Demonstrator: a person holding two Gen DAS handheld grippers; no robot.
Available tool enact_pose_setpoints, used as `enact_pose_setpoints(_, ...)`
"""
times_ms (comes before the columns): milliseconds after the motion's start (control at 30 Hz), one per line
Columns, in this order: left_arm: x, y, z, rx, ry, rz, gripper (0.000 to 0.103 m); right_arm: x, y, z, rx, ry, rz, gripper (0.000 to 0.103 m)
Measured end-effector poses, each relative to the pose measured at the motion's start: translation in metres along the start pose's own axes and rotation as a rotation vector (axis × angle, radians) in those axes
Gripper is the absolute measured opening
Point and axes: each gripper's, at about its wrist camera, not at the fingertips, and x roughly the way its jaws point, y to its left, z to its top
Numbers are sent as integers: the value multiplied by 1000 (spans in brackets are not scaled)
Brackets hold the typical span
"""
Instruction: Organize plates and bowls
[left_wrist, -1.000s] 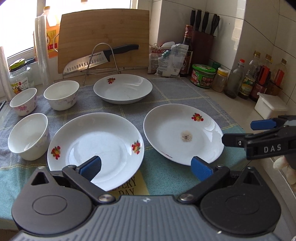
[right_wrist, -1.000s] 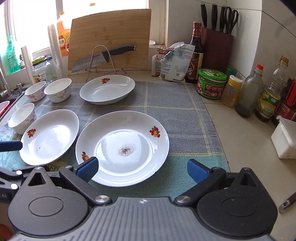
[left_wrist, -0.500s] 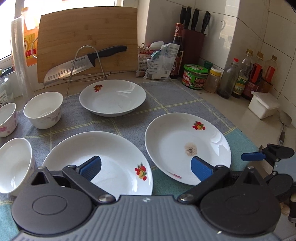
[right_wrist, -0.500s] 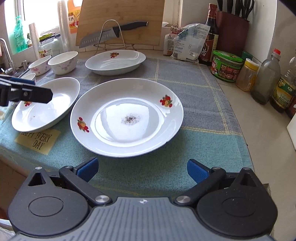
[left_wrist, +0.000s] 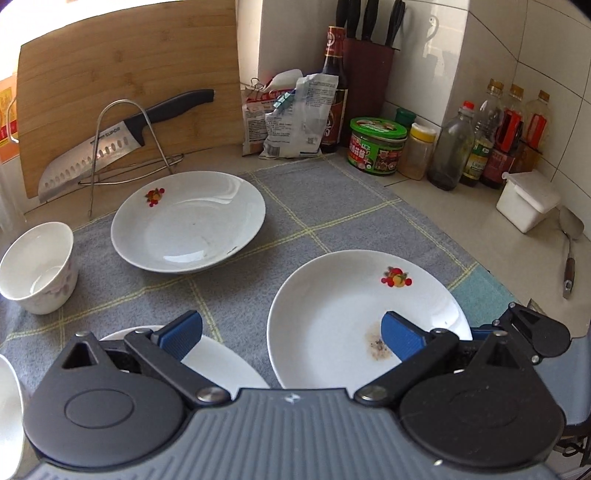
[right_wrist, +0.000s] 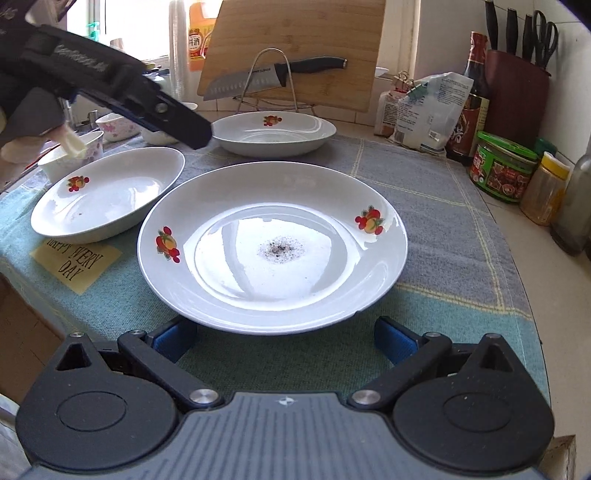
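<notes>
Right tongs (right_wrist: 284, 338), spread wide, flank the near rim of the speckled plate (right_wrist: 273, 243). Left tongs (left_wrist: 291, 332), also wide open, hold nothing above the mat (left_wrist: 332, 206).

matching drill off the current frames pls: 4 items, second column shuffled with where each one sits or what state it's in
Items:
1. speckled plate
2. knife
3. yellow note
4. right gripper

Places or states:
A. resting across a wire stand in front of the cutting board
B. open, low at the near rim of a plate
C. on the cloth, dark specks in its centre
D. flat on the cloth, partly under the edge of the left plate

Pairs: 1-C, 2-A, 3-D, 4-B
</notes>
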Motion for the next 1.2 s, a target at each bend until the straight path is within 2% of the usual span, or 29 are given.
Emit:
enact_pose_setpoints(100,18,-4,12,28,35,-19,102,0,-2,-4,-8,-40,13,103)
enact_pose_setpoints(300,51,-14,24,86,113,-56,102,-1,-3,-8,-10,-67,15,103)
enact_pose_setpoints(467,74,-13,26,61,202,-92,102,-2,-2,-11,-11,-83,16,103)
enact_pose_setpoints(733,92,-10,35,61,271,-130,100,-4,-1,-17,-21,-125,20,103)
enact_pose_setpoints(800,94,-8,36,60,284,-139,95,-3,-1,-15,-29,-116,27,103)
enact_pose_setpoints(933,101,-5,40,48,321,-164,92,0,-3,-8,-47,-82,48,103)
enact_pose_setpoints(1000,105,-5,40,44,337,-177,86,2,-4,-7,-54,-76,58,103)
enact_pose_setpoints(1200,107,-4,44,57,354,-195,81,6,-6,-5,-67,-73,77,103)
